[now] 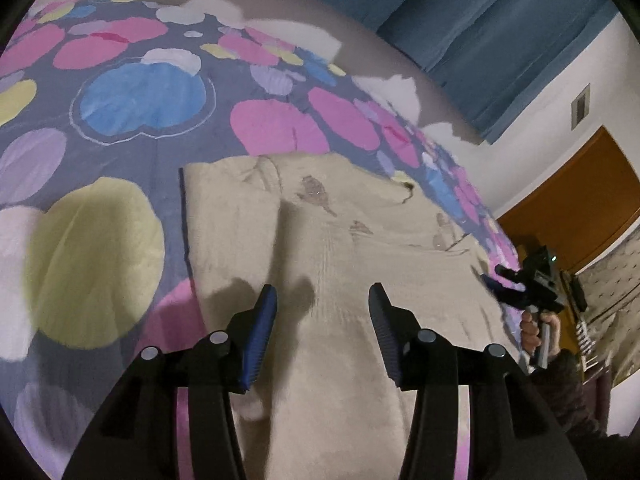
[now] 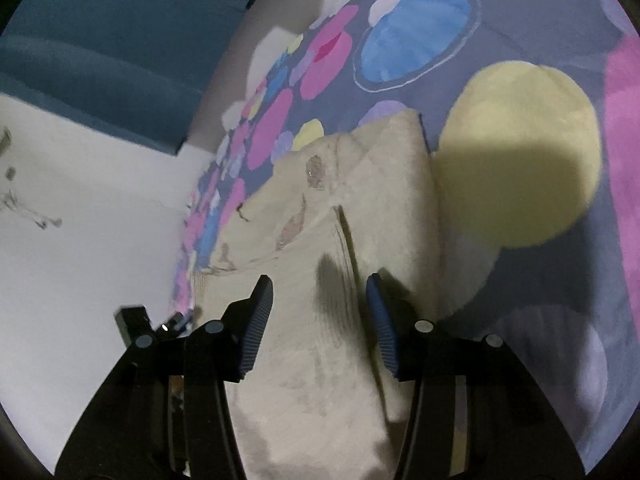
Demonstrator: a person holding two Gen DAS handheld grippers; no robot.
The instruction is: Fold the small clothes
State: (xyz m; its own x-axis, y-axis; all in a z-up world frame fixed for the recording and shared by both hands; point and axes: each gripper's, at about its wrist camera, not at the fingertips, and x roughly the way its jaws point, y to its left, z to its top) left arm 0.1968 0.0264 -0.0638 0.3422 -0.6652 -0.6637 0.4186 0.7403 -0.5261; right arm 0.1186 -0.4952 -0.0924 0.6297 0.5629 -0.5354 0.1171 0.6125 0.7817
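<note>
A beige garment lies on the dotted bedspread. Both tongs, left and right, stand wide above it, holding nothing.

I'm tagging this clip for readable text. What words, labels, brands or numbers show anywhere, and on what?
None can be read in either view.
beige garment: brownish printed marks on it, shapes only, no letters made out.
bedspread: coloured blobs, no writing.
wall plate: too small and blurred to tell any marking.
left gripper and right gripper: no brand or label visible on the black and blue parts.
</note>
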